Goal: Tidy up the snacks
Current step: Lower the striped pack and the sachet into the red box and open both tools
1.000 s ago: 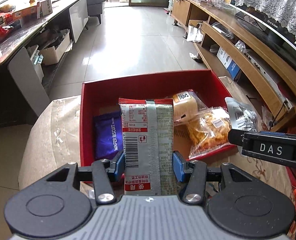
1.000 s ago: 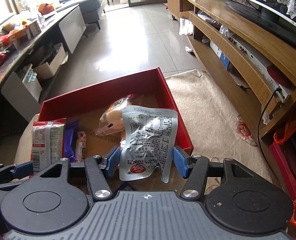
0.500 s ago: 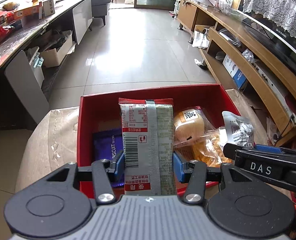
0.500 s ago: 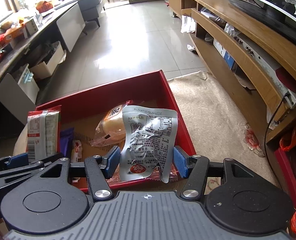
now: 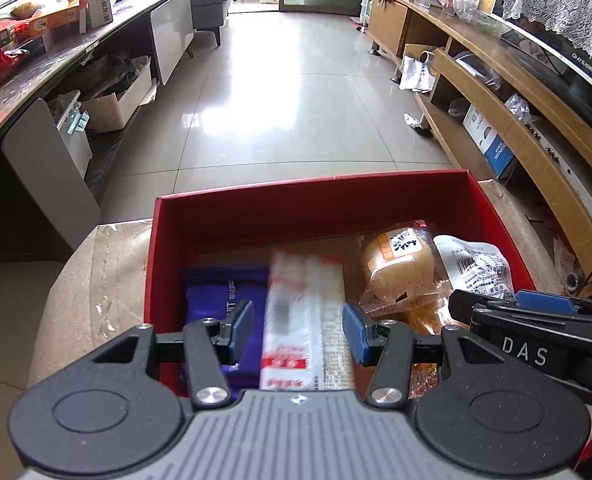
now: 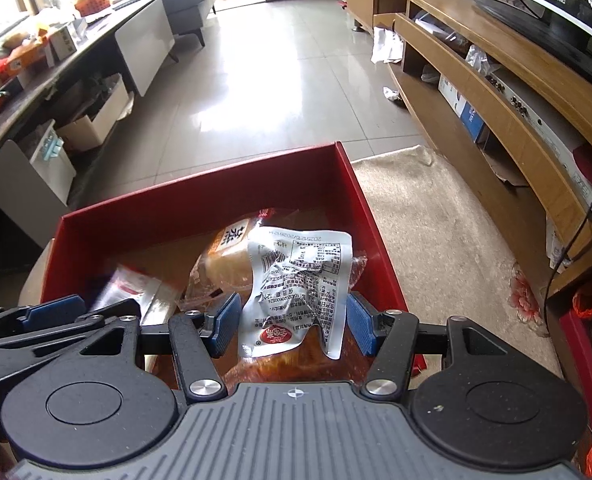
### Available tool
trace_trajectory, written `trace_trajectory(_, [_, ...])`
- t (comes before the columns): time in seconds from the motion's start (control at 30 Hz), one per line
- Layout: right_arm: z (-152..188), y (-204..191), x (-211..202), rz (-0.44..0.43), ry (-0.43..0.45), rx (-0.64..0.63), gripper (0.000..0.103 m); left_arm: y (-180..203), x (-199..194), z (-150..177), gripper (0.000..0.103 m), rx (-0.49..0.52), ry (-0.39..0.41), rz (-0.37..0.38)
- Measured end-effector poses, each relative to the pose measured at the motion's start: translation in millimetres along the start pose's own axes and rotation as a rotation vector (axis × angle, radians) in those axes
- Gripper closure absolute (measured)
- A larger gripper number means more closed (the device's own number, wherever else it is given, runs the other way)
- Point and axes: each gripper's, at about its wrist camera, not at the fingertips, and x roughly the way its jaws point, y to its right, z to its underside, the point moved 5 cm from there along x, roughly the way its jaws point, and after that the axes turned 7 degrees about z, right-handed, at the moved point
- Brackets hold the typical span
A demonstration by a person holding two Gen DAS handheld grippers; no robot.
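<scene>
Two light, crinkly packets: the red-and-white packet drops blurred from the opened left hand-held gripper, while the right hand-held gripper stands apart around the silver pouch.

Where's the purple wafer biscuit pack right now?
In the left wrist view, the purple wafer pack lies in the red box, at its left side, just left of the blurred red-and-white packet.

You have one red cardboard box. Snack count: one purple wafer packet, one red-and-white striped packet, one clear-wrapped bun, one silver foil pouch, one orange snack bag at the bun's six o'clock.
</scene>
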Motion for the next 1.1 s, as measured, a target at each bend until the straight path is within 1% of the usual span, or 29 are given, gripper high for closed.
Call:
trace_trajectory(0.3, [-3.3,-4.7,14.7,0.013,0.007,-0.025,0.038,-1.7,13.6,0.8,0.058,-0.012,-0.021,-0.019])
trace_trajectory(0.5, [-3.2,-6.8,20.4,0.02,-0.003,-0.048,0.032,-3.0,16.7,2.9,0.058,-0.006,-0.03,-0.038])
trace_trajectory(0.53, [-3.3,-6.6,20.5,0.029,-0.003,-0.052,0.029,-3.2,16.6,3.2,0.057,-0.003,-0.029,-0.042])
trace_trajectory(0.63, [-5.4,-5.0,16.2,0.025,0.011,-0.048,0.026,-3.2,14.6,4.4,0.057,0.002,-0.026,-0.047])
trace_trajectory(0.73, [-6.8,-3.1,10.6,0.026,0.026,-0.047,0.02,-2.4,12.1,5.8,0.053,0.002,-0.028,-0.04])
trace_trajectory(1.1, [-6.0,3.6,-3.8,0.063,0.051,-0.066,0.02,4.7,-10.3,9.1,0.045,0.022,0.004,-0.033])
